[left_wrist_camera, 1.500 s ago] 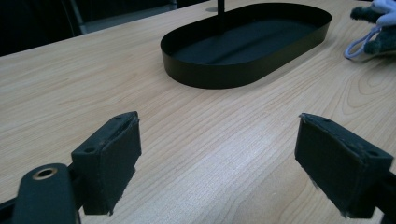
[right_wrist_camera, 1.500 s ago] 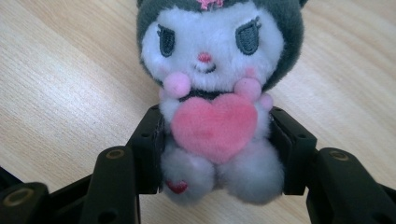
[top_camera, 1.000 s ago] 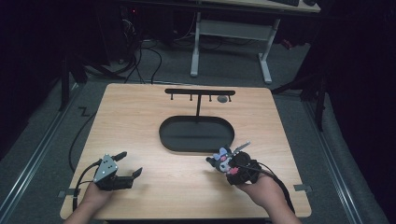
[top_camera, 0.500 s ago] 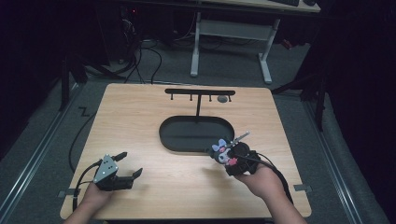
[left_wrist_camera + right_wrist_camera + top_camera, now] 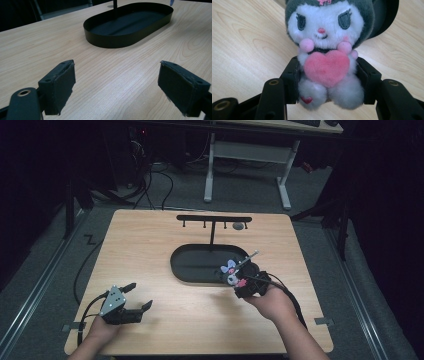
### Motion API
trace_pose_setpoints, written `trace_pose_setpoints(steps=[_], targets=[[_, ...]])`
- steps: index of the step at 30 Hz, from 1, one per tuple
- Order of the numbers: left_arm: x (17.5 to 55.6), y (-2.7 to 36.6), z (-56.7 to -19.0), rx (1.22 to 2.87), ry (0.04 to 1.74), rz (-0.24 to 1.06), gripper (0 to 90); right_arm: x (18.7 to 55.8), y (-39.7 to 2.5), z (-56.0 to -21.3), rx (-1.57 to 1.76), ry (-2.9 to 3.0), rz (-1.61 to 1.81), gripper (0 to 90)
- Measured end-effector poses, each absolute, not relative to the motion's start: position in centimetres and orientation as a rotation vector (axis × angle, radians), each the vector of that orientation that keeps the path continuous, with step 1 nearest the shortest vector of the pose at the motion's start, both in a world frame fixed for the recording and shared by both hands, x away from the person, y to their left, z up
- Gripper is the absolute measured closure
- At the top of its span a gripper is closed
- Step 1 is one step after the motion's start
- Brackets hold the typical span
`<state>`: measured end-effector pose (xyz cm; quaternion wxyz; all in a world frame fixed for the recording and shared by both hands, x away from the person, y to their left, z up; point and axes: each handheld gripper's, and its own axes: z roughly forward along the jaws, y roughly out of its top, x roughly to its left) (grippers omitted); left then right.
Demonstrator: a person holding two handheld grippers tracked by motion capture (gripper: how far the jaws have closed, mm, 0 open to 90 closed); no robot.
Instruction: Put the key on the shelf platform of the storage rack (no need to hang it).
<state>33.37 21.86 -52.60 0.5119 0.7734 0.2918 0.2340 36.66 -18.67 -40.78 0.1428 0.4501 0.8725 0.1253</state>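
Fingers (image 5: 292, 82) clamping plush toy (image 5: 327, 37), pink heart

In the right gripper view, the plush toy (image 5: 327, 50) was cut off at the top edge, so its hood and the pink ornament were seen only in part; its sides were covered by the pads of the right gripper (image 5: 328, 80), and the black tray (image 5: 387, 17) behind it was largely hidden. In the left gripper view, the stand's post (image 5: 115, 7) was cropped at the far edge. In the high view, the small round object (image 5: 238, 226) under the far rack was too small to be identified.
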Motion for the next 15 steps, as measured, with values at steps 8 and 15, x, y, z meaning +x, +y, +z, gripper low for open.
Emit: trace_pose_setpoints(steps=[8,15], targets=[[33.4,21.9,-52.6,1.862,0.694,0.561,15.4,38.2,-18.1,-40.9,1.322,2.500,0.369,46.4],[33.4,21.8,-52.6,1.869,0.693,0.560,15.4,39.7,-18.0,-41.5,1.342,2.490,0.354,46.4]])
